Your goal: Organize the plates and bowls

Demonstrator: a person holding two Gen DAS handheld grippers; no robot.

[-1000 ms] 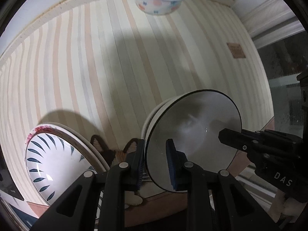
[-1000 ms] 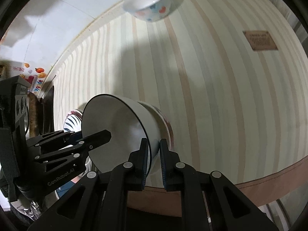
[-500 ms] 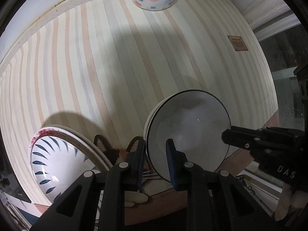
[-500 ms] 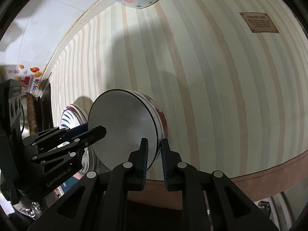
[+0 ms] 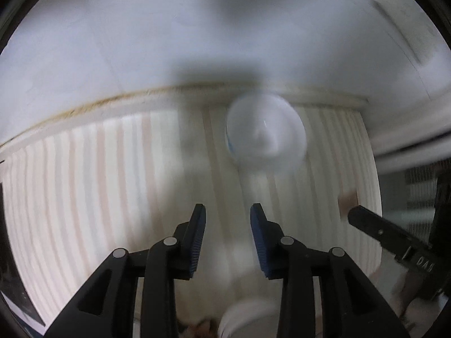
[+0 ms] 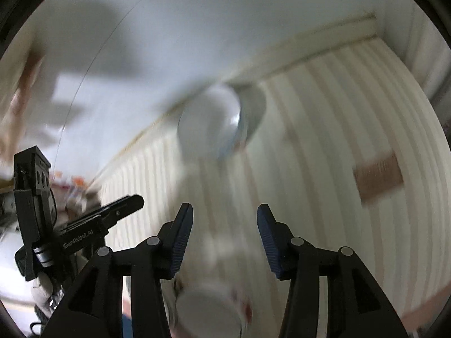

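Both views are motion-blurred. A white bowl with coloured spots stands on the striped tablecloth near the far wall. My left gripper hangs above the cloth short of that bowl, its jaws opening with nothing between them. My right gripper is likewise short of the bowl, jaws opening and empty. The stacked bowls lie below and behind both grippers at the bottom edge. Each gripper shows in the other's view: the right gripper at the right, the left gripper at the left.
A brown label is sewn on the cloth to the right. A white wall rises just behind the spotted bowl. Blurred clutter sits past the cloth's left end.
Both grippers have let go of the black-rimmed bowl's rim and opened. They have moved forward and up towards the spotted bowl, leaving the stack at the bottom edge.
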